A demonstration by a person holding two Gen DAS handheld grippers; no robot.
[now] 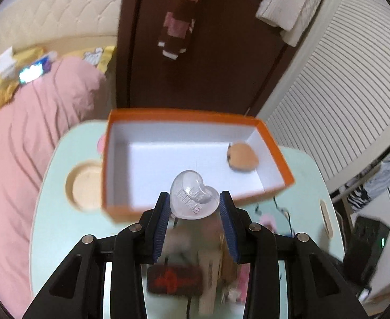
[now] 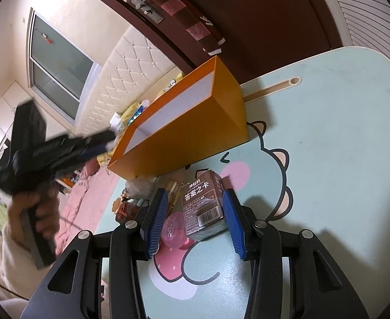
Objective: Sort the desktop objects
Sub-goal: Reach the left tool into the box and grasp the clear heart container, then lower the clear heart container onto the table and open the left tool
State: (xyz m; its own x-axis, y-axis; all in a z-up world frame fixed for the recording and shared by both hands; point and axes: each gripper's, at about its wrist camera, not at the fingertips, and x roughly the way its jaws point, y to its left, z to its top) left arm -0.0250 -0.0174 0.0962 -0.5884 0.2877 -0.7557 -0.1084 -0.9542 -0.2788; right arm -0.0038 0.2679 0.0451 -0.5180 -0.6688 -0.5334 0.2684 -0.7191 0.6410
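- One orange box [image 1: 195,156] on the table.
- One round tan toy [image 1: 242,157] — inside the box.
- One clear heart-shaped case [image 1: 193,198], above the box's near wall.
- One brown card box [image 2: 204,207] — near the orange box.
- One pink ball [image 2: 172,230], touching it.

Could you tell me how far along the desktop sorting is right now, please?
Done: one round tan item already lies in the orange box. In hand: the left gripper holds a clear heart-shaped piece at the box's near edge. The right gripper brackets a brown card box on the table; contact is unclear. Left: that box, a pink ball and blurred small items nearby.
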